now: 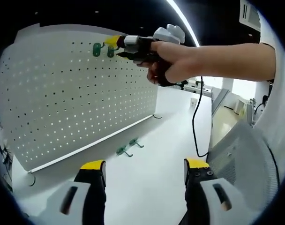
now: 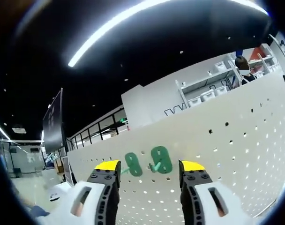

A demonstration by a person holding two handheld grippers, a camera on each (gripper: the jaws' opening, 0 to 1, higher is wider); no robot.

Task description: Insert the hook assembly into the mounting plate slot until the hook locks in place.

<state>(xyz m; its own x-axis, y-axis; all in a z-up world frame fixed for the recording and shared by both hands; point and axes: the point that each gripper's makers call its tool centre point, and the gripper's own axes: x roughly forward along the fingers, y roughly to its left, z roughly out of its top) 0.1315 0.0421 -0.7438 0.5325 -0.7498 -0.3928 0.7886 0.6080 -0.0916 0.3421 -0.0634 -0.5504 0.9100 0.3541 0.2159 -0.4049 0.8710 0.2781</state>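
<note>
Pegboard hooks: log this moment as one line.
right gripper: open, at pegboard top | two green hooks on board | two green hooks on table | left gripper: open

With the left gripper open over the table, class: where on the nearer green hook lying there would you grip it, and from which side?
Grip the nearer hook across its flat green plate end, coming down from above. It lies flat on the table beside a second hook, apart from it, with its thin wire prong pointing away from the pegboard; the plate looks broader than the wire. The left gripper is open.
</note>
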